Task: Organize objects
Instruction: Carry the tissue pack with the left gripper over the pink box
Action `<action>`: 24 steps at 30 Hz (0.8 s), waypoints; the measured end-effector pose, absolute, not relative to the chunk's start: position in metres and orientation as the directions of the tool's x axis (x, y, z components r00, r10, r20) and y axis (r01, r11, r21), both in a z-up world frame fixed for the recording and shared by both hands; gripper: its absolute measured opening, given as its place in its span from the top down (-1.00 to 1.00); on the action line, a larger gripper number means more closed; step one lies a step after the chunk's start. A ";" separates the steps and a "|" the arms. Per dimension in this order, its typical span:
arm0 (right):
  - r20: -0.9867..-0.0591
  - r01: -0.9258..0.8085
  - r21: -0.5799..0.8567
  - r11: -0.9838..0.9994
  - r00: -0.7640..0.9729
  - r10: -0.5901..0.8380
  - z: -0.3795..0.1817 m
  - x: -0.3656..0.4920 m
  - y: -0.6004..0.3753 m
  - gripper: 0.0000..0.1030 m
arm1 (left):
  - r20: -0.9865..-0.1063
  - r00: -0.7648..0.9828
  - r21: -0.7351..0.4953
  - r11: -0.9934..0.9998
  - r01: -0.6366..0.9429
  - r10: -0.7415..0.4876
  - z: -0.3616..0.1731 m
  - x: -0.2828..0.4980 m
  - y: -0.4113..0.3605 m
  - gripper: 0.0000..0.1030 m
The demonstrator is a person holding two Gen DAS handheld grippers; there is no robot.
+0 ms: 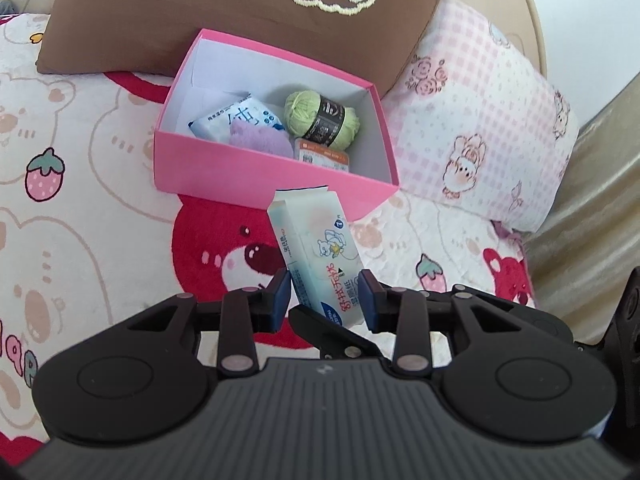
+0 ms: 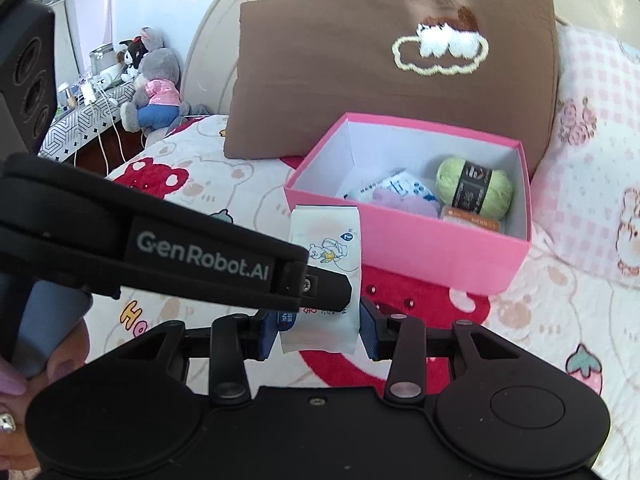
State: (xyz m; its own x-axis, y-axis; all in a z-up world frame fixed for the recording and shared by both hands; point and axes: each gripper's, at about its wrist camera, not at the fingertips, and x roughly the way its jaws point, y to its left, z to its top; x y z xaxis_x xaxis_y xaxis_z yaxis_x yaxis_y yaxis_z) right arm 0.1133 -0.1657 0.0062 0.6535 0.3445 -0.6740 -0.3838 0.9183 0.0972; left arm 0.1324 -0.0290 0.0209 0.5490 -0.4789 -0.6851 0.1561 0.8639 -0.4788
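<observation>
- Tissue pack (image 1: pixel 320 256) stands tilted just in front of the pink box (image 1: pixel 256 176), between both claws
- Left gripper (image 1: pixel 325 300) brackets the pack's lower end; whether its pads press it I cannot tell
- Right gripper (image 2: pixel 320 328) also straddles the pack (image 2: pixel 326 256), with a gap at the right pad; grip unclear
- In the box (image 2: pixel 440 256): green yarn (image 1: pixel 320 120), blue-white packet (image 1: pixel 240 120), purple fluff (image 1: pixel 260 140), orange packet (image 1: pixel 322 156)
- Brown pillow (image 1: pixel 240 20) lies behind the box
</observation>
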 end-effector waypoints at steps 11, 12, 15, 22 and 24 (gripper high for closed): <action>-0.675 -0.382 0.076 0.921 0.660 0.330 0.015 0.141 -0.160 0.10 | -0.662 0.543 -0.530 0.835 0.150 -0.517 0.022 0.163 -0.019 0.30; -0.675 -0.383 0.078 0.921 0.659 0.331 0.016 0.144 -0.160 0.10 | -0.661 0.539 -0.536 0.831 0.149 -0.522 0.022 0.166 -0.018 0.30; -0.673 -0.385 0.076 0.920 0.661 0.332 0.020 0.156 -0.160 0.10 | -0.657 0.534 -0.549 0.823 0.143 -0.532 0.024 0.180 -0.017 0.27; -0.662 -0.389 0.087 0.917 0.665 0.345 0.022 0.192 -0.159 0.10 | -0.661 0.534 -0.548 0.825 0.138 -0.528 0.029 0.217 -0.019 0.21; -0.665 -0.404 0.082 0.911 0.659 0.352 0.022 0.203 -0.160 0.10 | -0.666 0.525 -0.553 0.823 0.129 -0.530 0.029 0.228 -0.020 0.21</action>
State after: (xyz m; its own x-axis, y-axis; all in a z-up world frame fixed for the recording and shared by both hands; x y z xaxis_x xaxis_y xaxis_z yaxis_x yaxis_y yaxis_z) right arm 0.2032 -0.1596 0.0218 0.6588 0.3517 -0.6650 -0.4038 0.9112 0.0819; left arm 0.2284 -0.0202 0.0287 0.5246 -0.5299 -0.6663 0.1289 0.8231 -0.5531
